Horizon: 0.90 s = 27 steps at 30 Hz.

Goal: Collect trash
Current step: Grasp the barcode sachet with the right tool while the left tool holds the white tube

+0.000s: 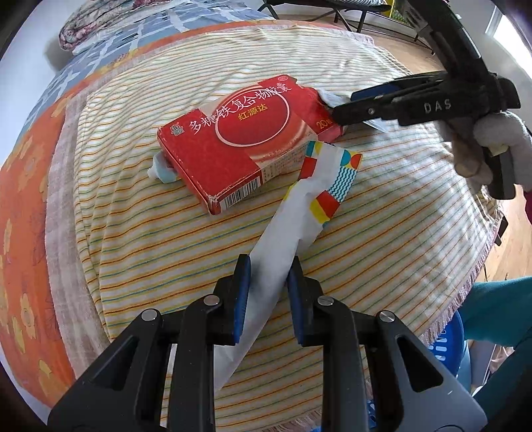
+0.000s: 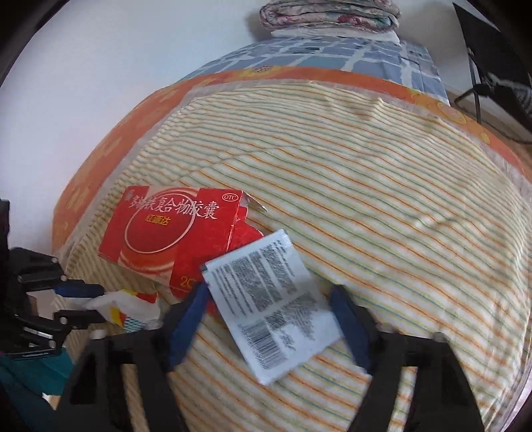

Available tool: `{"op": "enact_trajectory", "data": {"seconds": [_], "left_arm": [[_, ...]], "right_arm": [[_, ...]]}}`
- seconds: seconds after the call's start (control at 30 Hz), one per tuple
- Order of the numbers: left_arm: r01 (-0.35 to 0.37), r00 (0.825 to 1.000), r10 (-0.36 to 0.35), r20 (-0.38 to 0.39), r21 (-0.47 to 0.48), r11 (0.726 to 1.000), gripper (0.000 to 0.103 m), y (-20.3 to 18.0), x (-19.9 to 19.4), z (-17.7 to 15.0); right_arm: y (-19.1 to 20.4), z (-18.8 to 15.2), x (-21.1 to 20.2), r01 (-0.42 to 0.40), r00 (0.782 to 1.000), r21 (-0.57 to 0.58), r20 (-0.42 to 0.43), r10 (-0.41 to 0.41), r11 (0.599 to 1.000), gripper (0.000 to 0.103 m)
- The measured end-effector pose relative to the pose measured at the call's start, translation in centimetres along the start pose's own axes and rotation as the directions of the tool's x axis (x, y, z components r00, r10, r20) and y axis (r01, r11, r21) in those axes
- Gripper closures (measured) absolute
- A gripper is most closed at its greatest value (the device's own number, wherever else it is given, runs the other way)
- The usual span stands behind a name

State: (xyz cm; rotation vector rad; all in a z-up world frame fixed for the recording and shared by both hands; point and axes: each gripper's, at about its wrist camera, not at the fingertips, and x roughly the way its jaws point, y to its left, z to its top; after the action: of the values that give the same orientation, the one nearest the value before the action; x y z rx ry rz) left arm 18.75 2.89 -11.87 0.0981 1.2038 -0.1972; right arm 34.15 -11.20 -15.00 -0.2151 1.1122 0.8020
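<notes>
My left gripper (image 1: 267, 292) is shut on the plain end of a white paper wrapper (image 1: 319, 186) whose far end has coloured patches. That end lies beside a red medicine box (image 1: 239, 139) on the striped cloth. A pale blue tube (image 1: 163, 169) pokes out from under the box's left side. In the right wrist view a white printed sachet (image 2: 276, 329) lies against the box (image 2: 166, 232), between the fingers of my right gripper (image 2: 267, 305). The left pad is at its corner and the right pad stands a little off it. The left gripper (image 2: 83, 302) and wrapper (image 2: 129, 309) show at the left.
The striped cloth (image 1: 166, 249) covers a bed with an orange flowered blanket (image 1: 30, 232). Folded quilts (image 2: 329, 15) sit at the far end. A blue plastic basket (image 1: 449, 342) stands on the floor past the cloth's fringe. A gloved hand (image 1: 492, 133) holds the right gripper (image 1: 345, 103).
</notes>
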Motion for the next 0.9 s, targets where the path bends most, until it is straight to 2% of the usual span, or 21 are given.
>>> {"op": "enact_trajectory", "data": {"seconds": [0.07,0.3,0.43,0.5,0.53,0.57,0.63,0.8,0.87,0.9], "left_arm": [[-0.001,1.000,0.001,-0.001,0.001,1.000,0.082,-0.2,0.0,-0.1],[0.002,1.000,-0.002,-0.007,0.019,1.000,0.082,-1.0,-0.2,-0.5],[0.017,1.000,-0.016,-0.009,0.031,0.999,0.082,-1.6,-0.4,-0.6],[0.019,1.000,-0.018,-0.010,0.035,0.999,0.083,-1.8,-0.3,-0.7],[0.018,1.000,-0.018,-0.011,0.035,0.999,0.083,-1.9,-0.3,-0.6],[0.019,1.000,-0.019,-0.012,0.034,0.999,0.083,-1.9,-0.2,-0.5],[0.021,1.000,-0.021,-0.012,0.032,0.999,0.083,-1.9,-0.1,-0.4],[0.033,0.999,-0.033,-0.014,0.030,0.999,0.083,-1.4,0.0,-0.4],[0.034,0.999,-0.033,-0.014,0.032,0.999,0.083,-1.4,0.1,-0.4],[0.033,0.999,-0.033,-0.014,0.033,0.999,0.083,-1.4,0.0,-0.4]], "right_arm": [[-0.5,-0.3,-0.5,-0.022,1.000,0.033,0.000,0.022,0.999,0.048],[0.3,-1.2,-1.4,0.049,0.999,-0.001,-0.020,-0.049,0.999,0.061],[1.1,-2.0,-2.3,-0.041,0.997,-0.069,-0.075,0.036,0.997,0.062],[1.3,-2.2,-3.1,-0.014,0.998,-0.102,-0.062,0.008,0.995,0.043],[1.2,-2.2,-3.3,0.013,0.999,-0.107,-0.049,-0.018,0.994,0.024],[1.2,-2.2,-3.5,0.035,0.999,-0.111,-0.031,-0.038,0.993,0.015],[1.2,-2.3,-3.4,0.041,0.999,-0.126,-0.012,-0.043,0.991,0.015],[2.8,-2.2,-1.0,0.062,0.995,-0.232,-0.067,-0.079,0.971,0.015],[3.5,-2.6,0.1,0.063,0.990,-0.276,-0.103,-0.094,0.959,0.011],[3.9,-2.9,0.2,0.077,0.990,-0.306,-0.093,-0.110,0.949,0.011]]}}
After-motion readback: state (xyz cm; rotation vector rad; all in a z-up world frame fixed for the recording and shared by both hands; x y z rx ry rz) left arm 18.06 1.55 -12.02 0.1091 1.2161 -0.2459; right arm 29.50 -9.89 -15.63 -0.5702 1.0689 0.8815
